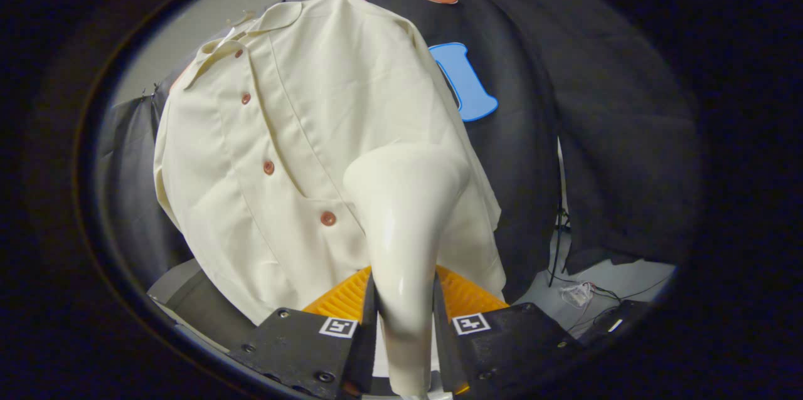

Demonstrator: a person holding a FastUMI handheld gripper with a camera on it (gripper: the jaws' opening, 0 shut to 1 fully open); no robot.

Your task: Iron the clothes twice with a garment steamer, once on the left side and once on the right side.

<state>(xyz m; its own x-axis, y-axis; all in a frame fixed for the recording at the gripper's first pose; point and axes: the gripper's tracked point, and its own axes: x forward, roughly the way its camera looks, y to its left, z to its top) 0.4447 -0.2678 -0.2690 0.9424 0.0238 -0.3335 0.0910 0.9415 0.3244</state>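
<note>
Gripper (404,306) fingers clamp the neck of a glossy cream plastic garment steamer (401,218), whose flared head rests against the lower front of a cream button-up shirt (301,118) hanging just ahead.

A cream button-front shirt (301,136) hung against the wall, the glossy white steamer (404,231) head pressed against its lower front.

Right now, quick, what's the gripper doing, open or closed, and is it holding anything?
Gripper: closed on the garment steamer, both fingers pressing its handle, the head against the cream shirt.
</note>
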